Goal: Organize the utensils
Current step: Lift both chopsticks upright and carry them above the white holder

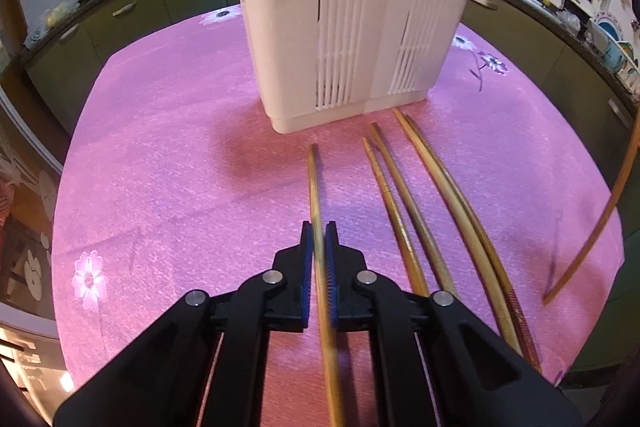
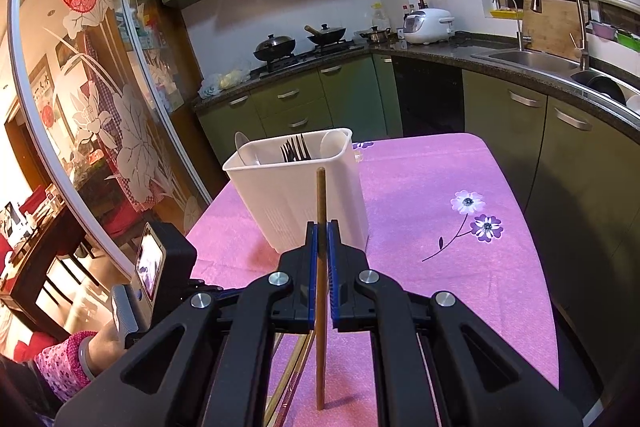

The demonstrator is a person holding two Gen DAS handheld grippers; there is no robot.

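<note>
Left tongs (image 1: 319, 233), at lower centre, closed narrowly on one chopstick (image 1: 314, 183) that points toward the white utensil holder (image 1: 340, 27) at top centre. Four loose chopsticks (image 1: 416, 207) flat on the pink tabletop (image 1: 160, 167), right of it. Right tongs (image 2: 321, 233) clamped on a brown chopstick (image 2: 320, 195), in front of the holder with forks (image 2: 295, 148) inside.
</note>
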